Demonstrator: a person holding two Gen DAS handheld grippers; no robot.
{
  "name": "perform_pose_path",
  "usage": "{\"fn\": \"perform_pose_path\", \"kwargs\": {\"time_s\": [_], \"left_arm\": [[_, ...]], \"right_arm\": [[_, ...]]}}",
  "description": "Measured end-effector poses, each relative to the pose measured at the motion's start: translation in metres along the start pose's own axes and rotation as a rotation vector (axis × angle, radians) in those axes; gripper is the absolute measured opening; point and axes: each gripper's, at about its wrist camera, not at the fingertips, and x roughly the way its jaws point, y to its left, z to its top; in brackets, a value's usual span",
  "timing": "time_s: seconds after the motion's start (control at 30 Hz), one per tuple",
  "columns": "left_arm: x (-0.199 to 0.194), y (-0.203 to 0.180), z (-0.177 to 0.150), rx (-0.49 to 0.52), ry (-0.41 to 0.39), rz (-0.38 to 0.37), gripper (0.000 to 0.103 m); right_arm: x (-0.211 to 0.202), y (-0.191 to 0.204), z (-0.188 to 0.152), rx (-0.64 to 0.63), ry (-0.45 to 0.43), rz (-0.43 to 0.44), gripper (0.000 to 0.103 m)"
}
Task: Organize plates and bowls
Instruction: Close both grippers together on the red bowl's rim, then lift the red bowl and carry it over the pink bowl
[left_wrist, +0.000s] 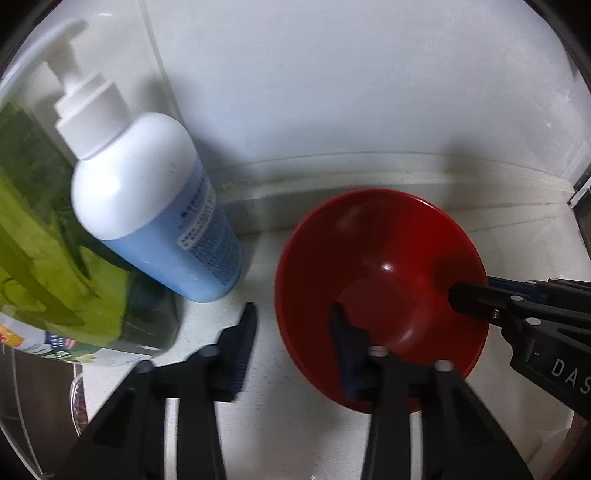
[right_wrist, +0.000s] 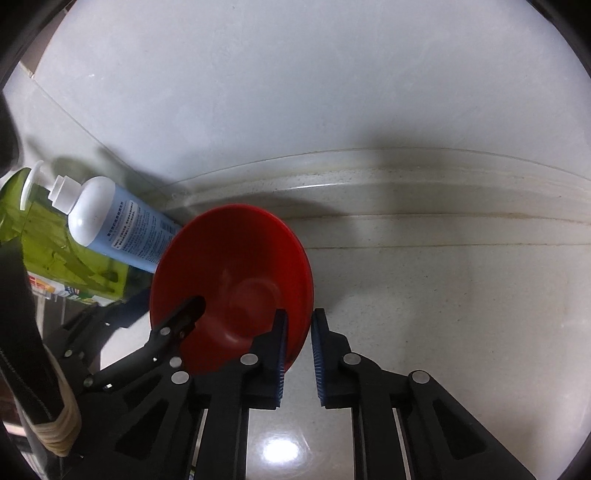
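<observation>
Left wrist view: the red bowl (left_wrist: 380, 295) sits on the pale surface (left_wrist: 266, 369) close to the white wall (left_wrist: 332, 92), and both tools are on it at once. The left gripper (left_wrist: 293, 334) has its fingers spread wide across the bowl's near-left rim, one finger (left_wrist: 243, 347) outside on the surface, the other (left_wrist: 343, 350) down inside the bowl. They straddle the rim, and there's a clear gap on the outer side, so no clamp here. From the right edge the right gripper (left_wrist: 476, 302) reaches in, its dark tip lying over the bowl's right rim.

Right wrist view now: the red bowl (right_wrist: 236, 280) looks tipped, and its right rim runs down between the right gripper (right_wrist: 299, 350) fingers. The left finger (right_wrist: 279, 354) is inside, against the bowl wall; the right finger (right_wrist: 319, 354) stands just outside with a sliver of gap showing. Narrow, then, but whether they actually pinch the rim I cannot tell. The left gripper (right_wrist: 173, 325) pokes into the bowl from the left.

Just beside the bowl stands a blue pump bottle (left_wrist: 155, 206) with a white top, and behind that a green bottle (left_wrist: 44, 229).
</observation>
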Motion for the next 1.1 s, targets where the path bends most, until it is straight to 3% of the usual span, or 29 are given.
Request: {"fn": "perform_pose_path", "kwargs": {"time_s": [0.1, 0.47, 1.1], "left_arm": [[0.005, -0.002, 0.001, -0.002, 0.014, -0.017, 0.018], [-0.006, -0.002, -0.001, -0.011, -0.002, -0.025, 0.017], [-0.109, -0.008, -0.041, -0.011, -0.111, -0.151, 0.017]], "right_arm": [[0.000, 0.001, 0.000, 0.001, -0.002, -0.004, 0.013], [-0.016, 0.003, -0.006, -0.021, -0.023, 0.006, 0.013], [-0.099, 0.013, -0.057, -0.029, -0.148, -0.026, 0.013]]}}
